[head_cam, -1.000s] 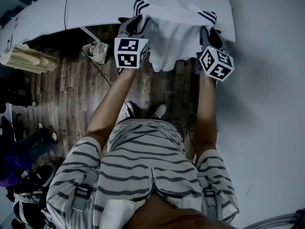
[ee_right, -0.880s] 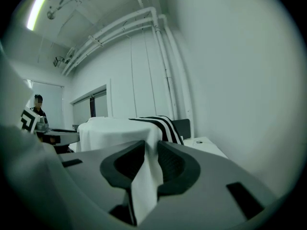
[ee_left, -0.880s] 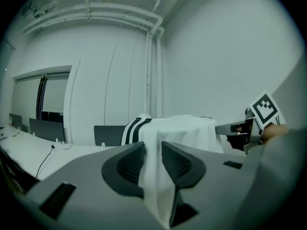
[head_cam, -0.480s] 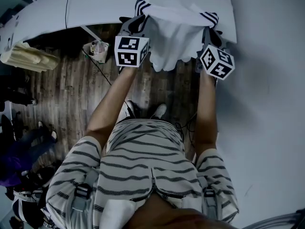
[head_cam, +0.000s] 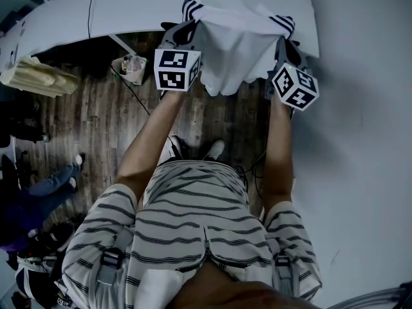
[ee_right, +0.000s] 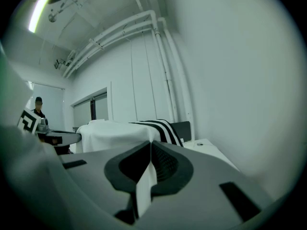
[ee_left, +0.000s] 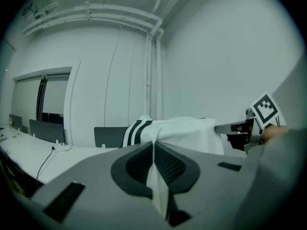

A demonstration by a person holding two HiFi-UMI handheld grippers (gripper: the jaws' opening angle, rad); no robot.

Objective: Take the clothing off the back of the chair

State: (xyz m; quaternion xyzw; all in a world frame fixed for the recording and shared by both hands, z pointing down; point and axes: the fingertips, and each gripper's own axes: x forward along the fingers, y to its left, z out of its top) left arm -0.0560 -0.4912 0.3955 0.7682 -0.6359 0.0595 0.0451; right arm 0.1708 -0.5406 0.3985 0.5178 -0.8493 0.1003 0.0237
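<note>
Soft matt cloth garment (head_cam: 235, 50), rough wood floor (head_cam: 96, 127)

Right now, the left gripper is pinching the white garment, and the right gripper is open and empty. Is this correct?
Not quite. The right gripper is also shut on the white garment, as the right gripper view shows. The left gripper does pinch it.

Both arms stretch forward side by side, the left arm (head_cam: 151, 134) slanting inward from the shoulder and the right arm (head_cam: 278, 153) running straight. The left hand-held gripper (head_cam: 185, 29) and the right hand-held gripper (head_cam: 283, 44) point roughly level, marker cubes uppermost. Each has its jaws pressed together on a thin fold of the white garment (head_cam: 235, 50)
</note>
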